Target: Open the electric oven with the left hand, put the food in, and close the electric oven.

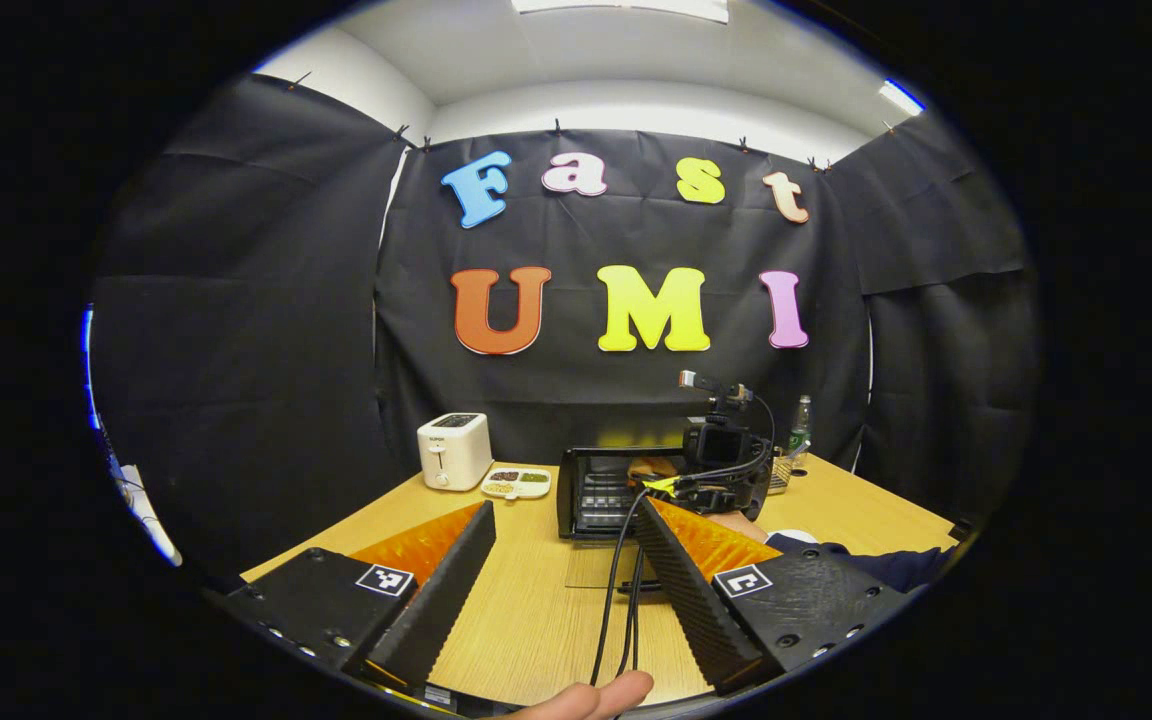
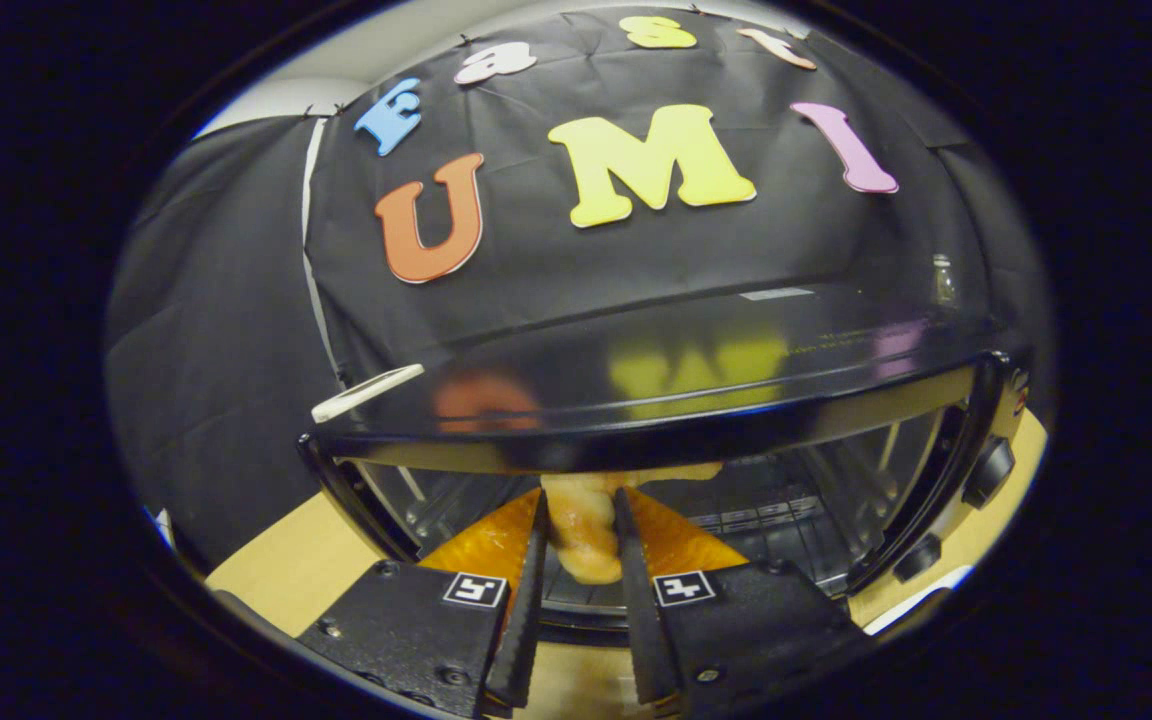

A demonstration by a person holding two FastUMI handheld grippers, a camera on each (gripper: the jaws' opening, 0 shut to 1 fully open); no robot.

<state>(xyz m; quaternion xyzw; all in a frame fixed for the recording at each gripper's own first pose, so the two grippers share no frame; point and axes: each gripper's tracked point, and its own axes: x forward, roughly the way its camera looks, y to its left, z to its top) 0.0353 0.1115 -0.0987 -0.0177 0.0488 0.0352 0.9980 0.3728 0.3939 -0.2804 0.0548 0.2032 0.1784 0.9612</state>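
Note:
The black electric oven (image 1: 591, 495) stands mid-table with its glass door (image 1: 601, 568) folded down flat toward me. My left gripper (image 1: 564, 505) hangs open above the table, short of the door, with nothing between its fingers. The right gripper (image 1: 711, 470) reaches in at the oven's mouth. In the right gripper view that gripper (image 2: 581, 495) is shut on a pale, lumpy piece of bread-like food (image 2: 584, 540), held at the front of the opening over the wire rack (image 2: 756, 510). The oven's top (image 2: 686, 370) spans that view just above the food.
A white toaster (image 1: 453, 450) and a white compartment dish (image 1: 516, 483) sit left of the oven. A bottle (image 1: 801, 425) and a small basket (image 1: 782, 472) stand behind to the right. Control knobs (image 2: 991, 470) line the oven's right side. Cables (image 1: 616, 590) trail across the door. A sleeve (image 1: 896, 565) lies at the right.

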